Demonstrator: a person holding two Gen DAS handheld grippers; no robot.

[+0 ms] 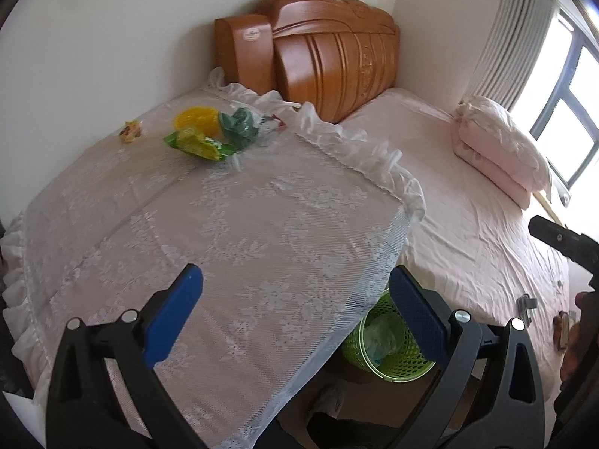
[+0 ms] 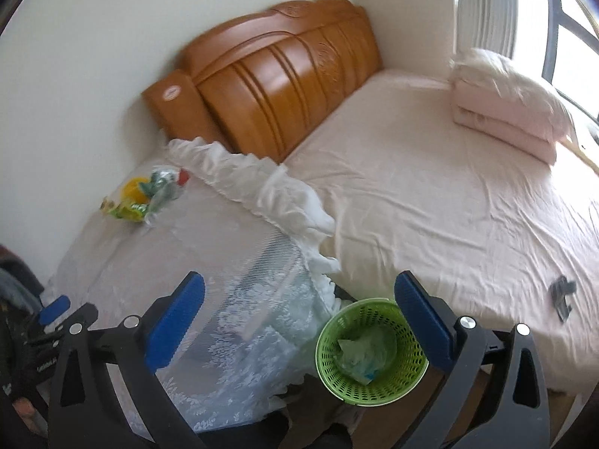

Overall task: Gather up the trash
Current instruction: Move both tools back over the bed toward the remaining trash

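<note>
White floral lace on the worktop cover (image 1: 232, 232). Lime green, perforated basket (image 2: 370, 351). Yellow cup (image 1: 196, 119), green-and-yellow wrapper (image 1: 198, 146), dark green wrapper (image 1: 239, 125). Pale pink bed sheet (image 2: 430, 194) and folded quilt (image 2: 509, 104). Orange-brown grooved headboard (image 2: 284, 71). Blue pads (image 2: 176, 321) on black hand-held gripper (image 2: 299, 321).

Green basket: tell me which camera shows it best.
The right wrist view. There the green basket shows its whole round rim, with crumpled plastic inside. In the left wrist view the basket is partly hidden behind the lace cover and a blue finger pad.
</note>
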